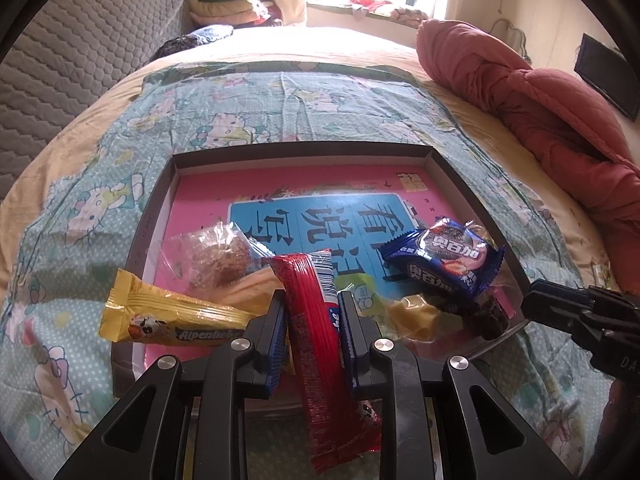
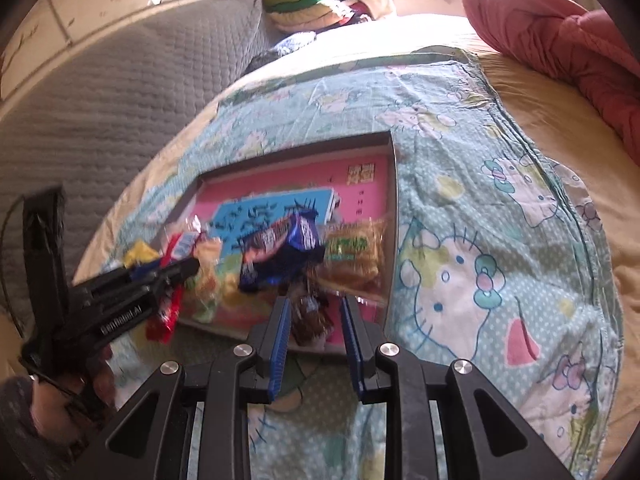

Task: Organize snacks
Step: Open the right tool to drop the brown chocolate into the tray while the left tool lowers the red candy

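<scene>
Left wrist view: left gripper (image 1: 312, 312) is clamping the red wrapper (image 1: 320, 344) over the tray's near rim (image 1: 124, 364); right gripper (image 2: 314, 320) is hanging closed, empty.

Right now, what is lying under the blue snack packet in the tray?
The blue snack packet lies on the pink and blue printed sheet in the tray. A small brown packet sits at its near edge. Anything directly beneath it is covered.

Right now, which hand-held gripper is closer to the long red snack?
Left. The left hand-held gripper is shut on the long red snack. The right hand-held gripper is off to its right, near the tray's right corner, holding nothing.
</scene>
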`<state>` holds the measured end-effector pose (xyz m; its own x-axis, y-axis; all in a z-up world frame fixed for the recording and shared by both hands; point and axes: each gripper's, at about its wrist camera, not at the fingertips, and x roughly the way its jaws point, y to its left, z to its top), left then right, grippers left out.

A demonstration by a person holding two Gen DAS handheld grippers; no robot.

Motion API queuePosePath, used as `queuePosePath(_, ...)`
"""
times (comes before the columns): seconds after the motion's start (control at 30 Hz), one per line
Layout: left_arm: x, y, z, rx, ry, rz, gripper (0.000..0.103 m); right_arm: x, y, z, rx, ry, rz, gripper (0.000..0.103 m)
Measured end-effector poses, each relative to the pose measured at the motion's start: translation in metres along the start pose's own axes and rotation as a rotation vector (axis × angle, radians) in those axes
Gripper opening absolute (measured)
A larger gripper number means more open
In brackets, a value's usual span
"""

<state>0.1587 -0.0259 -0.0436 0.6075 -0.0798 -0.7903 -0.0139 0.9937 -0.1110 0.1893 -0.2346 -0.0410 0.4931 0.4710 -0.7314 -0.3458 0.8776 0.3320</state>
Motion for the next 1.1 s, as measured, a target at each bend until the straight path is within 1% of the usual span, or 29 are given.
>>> queuePosePath(0.17,-0.001,-0.001,-0.004,0.003,0.014,-0.013,0.025,0.006,0.010,0.000,-0.054,0.017,-0.025,0.026)
queuePosePath(0.4,-0.004,0.001,-0.005,-0.017,0.026,-0.029,0.025,0.018,0.012,-0.002,-0.063,0.053,-0.019,0.026)
queuePosePath(0.47,-0.004,0.003,-0.005,-0.022,0.031,-0.032,0.028,0.022,0.013,-0.002,-0.063,0.060,-0.013,0.026)
queuePosePath(0.53,-0.005,0.004,-0.006,-0.027,0.033,-0.026,0.036,0.025,0.014,-0.002,-0.064,0.064,-0.011,0.026)
queuePosePath(0.6,-0.007,0.007,-0.007,-0.033,0.034,-0.029,0.039,0.026,0.016,-0.002,-0.070,0.062,-0.008,0.027)
queuePosePath(0.67,-0.008,0.008,-0.008,-0.032,0.039,-0.024,0.040,0.027,0.018,-0.002,-0.071,0.061,0.000,0.027)
queuePosePath(0.73,-0.009,0.009,-0.010,-0.030,0.041,-0.014,0.043,0.028,0.020,-0.002,-0.079,0.059,0.004,0.027)
queuePosePath(0.93,-0.014,0.015,-0.013,-0.028,0.043,0.015,0.045,0.034,0.024,-0.001,-0.090,0.061,0.011,0.028)
queuePosePath(1.07,-0.019,0.020,-0.015,-0.016,0.037,0.055,0.047,0.038,0.027,-0.001,-0.090,0.066,0.030,0.028)
queuePosePath(1.1,-0.021,0.021,-0.015,-0.011,0.033,0.068,0.049,0.039,0.028,-0.001,-0.092,0.069,0.032,0.028)
